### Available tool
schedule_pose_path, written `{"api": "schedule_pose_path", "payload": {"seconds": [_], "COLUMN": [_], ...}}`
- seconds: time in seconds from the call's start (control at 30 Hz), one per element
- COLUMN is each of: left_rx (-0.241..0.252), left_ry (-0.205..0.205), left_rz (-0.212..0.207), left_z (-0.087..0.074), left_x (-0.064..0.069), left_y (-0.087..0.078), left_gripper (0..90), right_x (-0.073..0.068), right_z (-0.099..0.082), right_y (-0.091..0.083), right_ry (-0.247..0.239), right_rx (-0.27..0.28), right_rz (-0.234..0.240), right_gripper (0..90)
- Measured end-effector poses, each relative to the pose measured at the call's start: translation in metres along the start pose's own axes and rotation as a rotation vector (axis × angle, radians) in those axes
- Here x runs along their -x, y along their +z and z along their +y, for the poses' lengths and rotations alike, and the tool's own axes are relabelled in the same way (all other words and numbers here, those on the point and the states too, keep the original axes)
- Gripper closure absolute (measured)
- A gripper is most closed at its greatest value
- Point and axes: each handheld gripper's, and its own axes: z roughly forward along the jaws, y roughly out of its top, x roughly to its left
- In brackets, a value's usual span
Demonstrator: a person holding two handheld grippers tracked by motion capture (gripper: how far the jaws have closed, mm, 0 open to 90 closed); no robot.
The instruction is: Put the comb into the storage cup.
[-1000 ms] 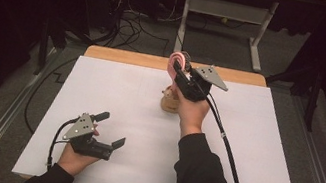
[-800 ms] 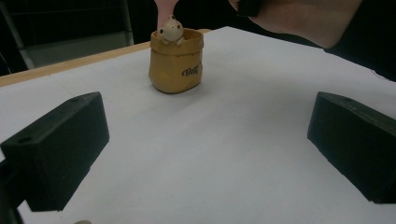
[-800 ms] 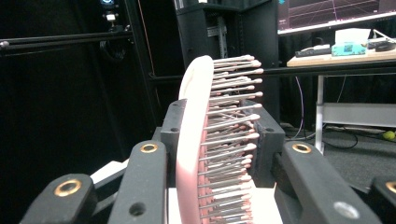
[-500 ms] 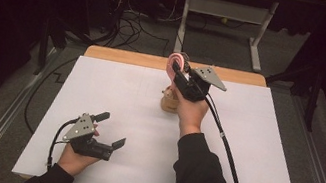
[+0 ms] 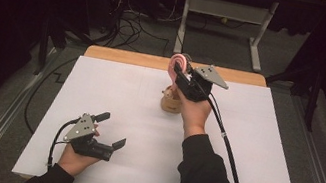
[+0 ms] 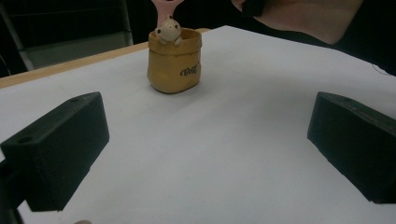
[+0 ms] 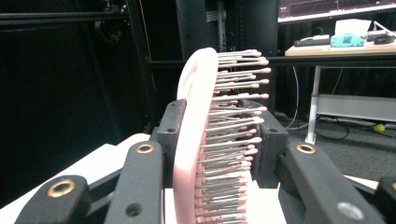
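Observation:
A pink hairbrush [image 5: 176, 62] with metal bristles [image 7: 233, 116] stands upright with my right gripper [image 5: 177, 71] shut on its head, the pads [image 7: 170, 135] on either side. Those jaws have just eased open slightly, and the brush is still between them. The brush's handle [image 6: 166, 5] points down at the mouth of a small tan pot [image 5: 170, 102] with a little figurine [image 6: 168, 30] in it; contact cannot be told. My left gripper [image 5: 112, 129] rests at the front left of the table, open and holding nothing, and faces the pot [image 6: 175, 65].
A white sheet [image 5: 116, 88] covers the table, with a strip of wood [image 5: 126, 56] bare at the far edge. Metal rails [image 5: 3, 119] run along both sides. Cables [image 5: 131, 27] and a desk frame [image 5: 226, 11] lie on the floor beyond.

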Motion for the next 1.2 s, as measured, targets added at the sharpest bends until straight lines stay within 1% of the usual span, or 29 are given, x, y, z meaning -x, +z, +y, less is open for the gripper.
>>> {"api": "schedule_pose_path", "payload": {"seconds": [0.27, 0.47, 0.77, 1.2], "left_rx": [0.001, -0.003, -0.001, -0.007], "left_ry": [0.001, 0.002, 0.001, 0.004], "left_rz": [0.000, 0.001, 0.003, 0.001], "left_z": [0.000, 0.000, 0.000, 0.000], "left_x": [0.000, -0.001, -0.001, -0.001], "left_y": [0.000, 0.000, 0.000, 0.001], "left_gripper": [0.0, 0.0, 0.0, 0.0], "right_x": [0.003, 0.008, 0.015, 0.031], "right_z": [0.002, 0.002, 0.002, 0.000], "right_y": [-0.003, -0.007, -0.014, -0.027], "right_ry": [-0.029, -0.023, -0.026, -0.009], "right_rx": [-0.037, -0.051, -0.068, -0.083], "right_rz": [-0.014, -0.025, -0.035, -0.064], "right_gripper": [61.8, 61.6, 59.6, 57.7]}}
